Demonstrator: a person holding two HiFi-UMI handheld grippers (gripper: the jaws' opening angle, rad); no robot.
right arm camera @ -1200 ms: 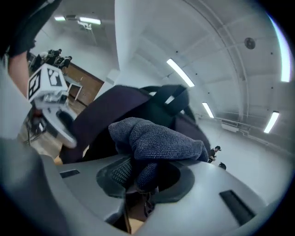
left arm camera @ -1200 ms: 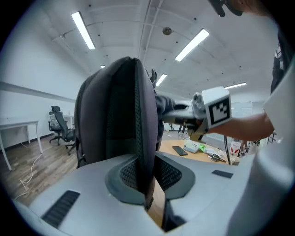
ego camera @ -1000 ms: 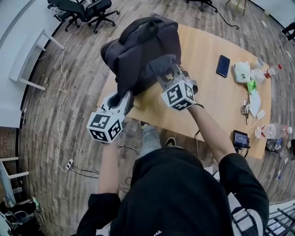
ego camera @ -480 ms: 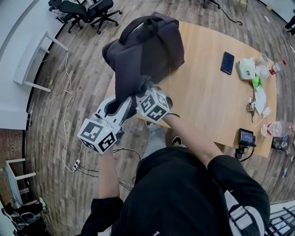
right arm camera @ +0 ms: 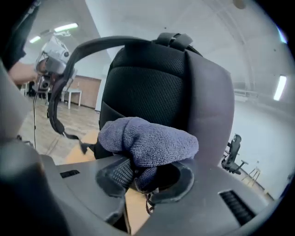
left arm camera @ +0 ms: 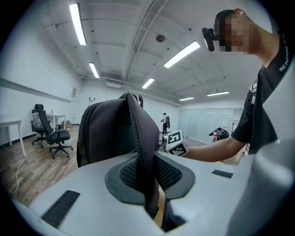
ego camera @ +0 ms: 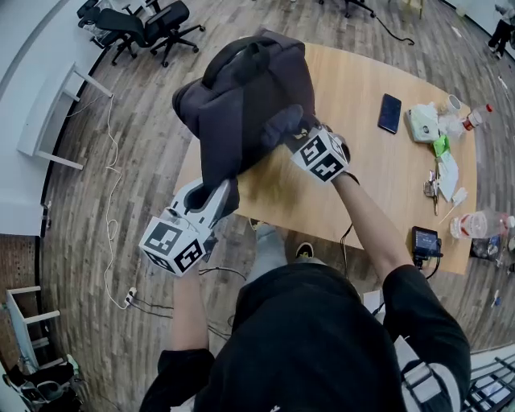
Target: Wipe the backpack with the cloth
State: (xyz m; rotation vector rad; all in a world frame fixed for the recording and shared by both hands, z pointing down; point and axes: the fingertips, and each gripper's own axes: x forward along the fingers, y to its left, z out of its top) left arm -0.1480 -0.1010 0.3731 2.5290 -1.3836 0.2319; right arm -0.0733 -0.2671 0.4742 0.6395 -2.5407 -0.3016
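The backpack [ego camera: 245, 105] stands upright on the corner of the wooden table [ego camera: 378, 177], at 12 o'clock from the person in the head view. The left gripper [ego camera: 219, 193] is at 7 o'clock of the backpack, off the table's edge. Its jaws are clenched on a dark strap [left arm camera: 144, 156] that hangs down from the backpack. The right gripper [ego camera: 299, 138] is at 4 o'clock of the backpack and grasps the cloth [right arm camera: 147, 140], a blue-grey bundle that bulges above its jaws. The cloth lies against the dark side of the backpack, just below the mesh panel [right arm camera: 147, 87]. A phone [ego camera: 389, 113] lies flat on the table at 3 o'clock of the backpack, well apart from it. Office chairs [ego camera: 145, 24] stand on the floor at 10 o'clock
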